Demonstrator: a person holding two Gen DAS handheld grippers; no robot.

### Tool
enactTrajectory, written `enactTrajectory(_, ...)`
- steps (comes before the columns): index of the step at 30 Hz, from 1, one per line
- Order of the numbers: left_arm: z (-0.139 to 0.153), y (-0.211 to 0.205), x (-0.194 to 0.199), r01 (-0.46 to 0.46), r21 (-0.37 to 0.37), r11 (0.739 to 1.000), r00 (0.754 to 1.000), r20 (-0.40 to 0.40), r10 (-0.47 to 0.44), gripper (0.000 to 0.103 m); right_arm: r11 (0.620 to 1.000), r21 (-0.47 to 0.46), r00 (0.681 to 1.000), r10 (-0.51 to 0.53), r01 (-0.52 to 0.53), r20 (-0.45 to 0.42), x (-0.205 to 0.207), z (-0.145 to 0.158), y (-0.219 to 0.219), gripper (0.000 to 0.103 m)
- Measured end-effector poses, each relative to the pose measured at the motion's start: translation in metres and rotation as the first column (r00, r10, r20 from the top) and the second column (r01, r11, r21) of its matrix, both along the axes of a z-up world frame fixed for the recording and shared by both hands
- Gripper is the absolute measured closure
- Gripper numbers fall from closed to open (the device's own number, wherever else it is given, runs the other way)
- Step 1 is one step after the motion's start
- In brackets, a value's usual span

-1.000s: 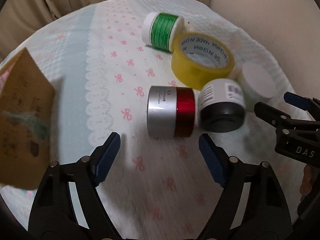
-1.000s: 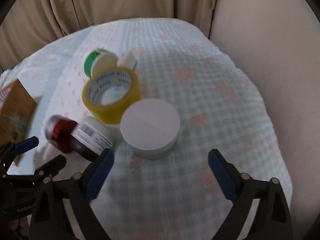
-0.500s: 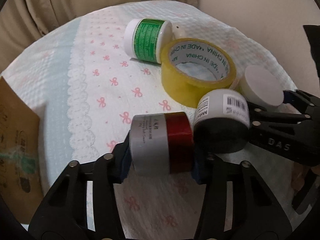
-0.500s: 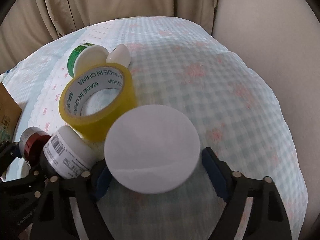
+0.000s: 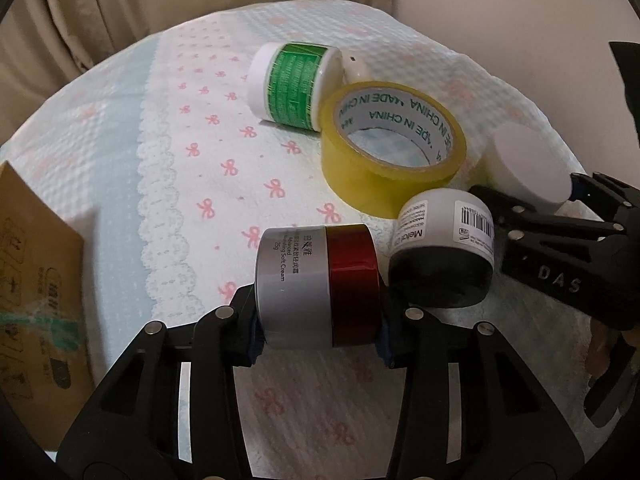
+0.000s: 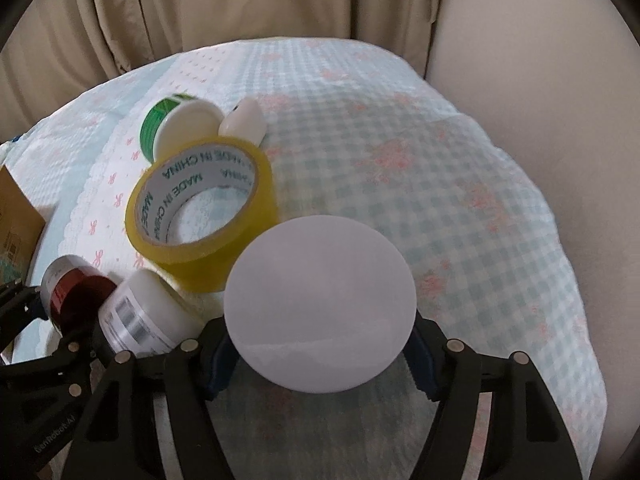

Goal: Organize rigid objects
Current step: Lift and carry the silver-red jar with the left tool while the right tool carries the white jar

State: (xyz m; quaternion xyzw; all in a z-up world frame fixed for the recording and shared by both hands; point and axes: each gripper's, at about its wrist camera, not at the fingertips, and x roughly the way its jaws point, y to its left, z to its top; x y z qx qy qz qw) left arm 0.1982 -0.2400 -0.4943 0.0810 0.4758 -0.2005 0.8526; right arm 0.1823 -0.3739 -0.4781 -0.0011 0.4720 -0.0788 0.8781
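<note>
My left gripper (image 5: pixel 318 334) is shut on a silver and red cream jar (image 5: pixel 316 286) lying on its side; the jar also shows in the right wrist view (image 6: pixel 74 292). My right gripper (image 6: pixel 320 356) is shut on a round white-lidded jar (image 6: pixel 320 304), which also shows in the left wrist view (image 5: pixel 528 168). A white jar with a black lid (image 5: pixel 444 252) lies between them, touching the red end. A yellow tape roll (image 5: pixel 394 152) and a green-labelled white jar (image 5: pixel 296 80) lie behind.
A brown cardboard box (image 5: pixel 36 288) stands at the left. A small white object (image 6: pixel 244 124) lies behind the tape. The cloth-covered bed (image 6: pixel 420 152) meets beige curtains (image 6: pixel 240 8) at the back and a wall on the right.
Both grippers moved forward and closed: the left onto the silver and red jar, the right onto the white-lidded jar. Both were open a second ago.
</note>
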Motion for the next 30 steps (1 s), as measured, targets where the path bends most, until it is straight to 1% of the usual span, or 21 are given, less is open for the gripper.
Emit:
enactTrajectory(4, 0.015, 0.008, -0.001, -0.020, 0.000, 1.000, 1.000, 0.007, 0.020, 0.065, 1.000, 0.008, 1.000, -0.018, 0.018, 0.009, -0.001, 0.014, 0.000, 0.037)
enactTrajectory(7, 0.037, 0.016, -0.001, -0.045, -0.013, 0.999, 0.999, 0.014, 0.045, 0.065, 1.000, 0.019, 1.000, -0.018, 0.017, 0.016, -0.004, 0.032, 0.001, 0.037)
enactTrajectory(9, 0.059, 0.023, -0.002, -0.062, -0.031, 0.998, 0.998, 0.020, 0.062, 0.065, 1.000, 0.024, 1.000, -0.012, 0.011, 0.020, -0.005, 0.046, 0.003, 0.037)
enactTrajectory(12, 0.094, 0.035, -0.005, -0.091, -0.060, 0.994, 0.995, 0.028, 0.093, 0.065, 0.999, 0.035, 0.999, -0.005, 0.004, 0.035, -0.009, 0.082, 0.007, 0.037)
enactTrajectory(15, 0.136, 0.048, -0.011, -0.125, -0.084, 0.989, 0.991, 0.045, 0.129, 0.065, 0.999, 0.053, 0.998, 0.004, -0.007, 0.055, -0.014, 0.124, 0.015, 0.037)
enactTrajectory(16, 0.156, 0.055, -0.014, -0.139, -0.089, 0.986, 0.988, 0.055, 0.144, 0.065, 0.998, 0.054, 0.998, 0.011, -0.015, 0.064, -0.017, 0.140, 0.019, 0.037)
enactTrajectory(20, 0.215, 0.084, -0.027, -0.196, -0.113, 0.974, 0.977, 0.062, 0.204, 0.065, 0.996, 0.063, 0.995, 0.053, -0.059, 0.090, -0.024, 0.197, 0.037, 0.037)
enactTrajectory(23, 0.256, 0.111, -0.036, -0.242, -0.112, 0.964, 0.965, 0.073, 0.251, 0.065, 0.991, 0.068, 0.988, 0.108, -0.116, 0.107, -0.028, 0.240, 0.057, 0.037)
enactTrajectory(25, 0.280, 0.135, -0.042, -0.274, -0.115, 0.955, 0.955, 0.085, 0.285, 0.065, 0.985, 0.085, 0.984, 0.138, -0.147, 0.111, -0.031, 0.258, 0.068, 0.037)
enactTrajectory(27, 0.298, 0.157, -0.046, -0.303, -0.118, 0.946, 0.944, 0.099, 0.315, 0.065, 0.977, 0.121, 0.979, 0.162, -0.176, 0.120, -0.032, 0.275, 0.083, 0.037)
enactTrajectory(30, 0.316, 0.192, -0.050, -0.335, -0.100, 0.937, 0.931, 0.116, 0.346, 0.065, 0.962, 0.177, 0.974, 0.189, -0.210, 0.125, -0.028, 0.293, 0.113, 0.037)
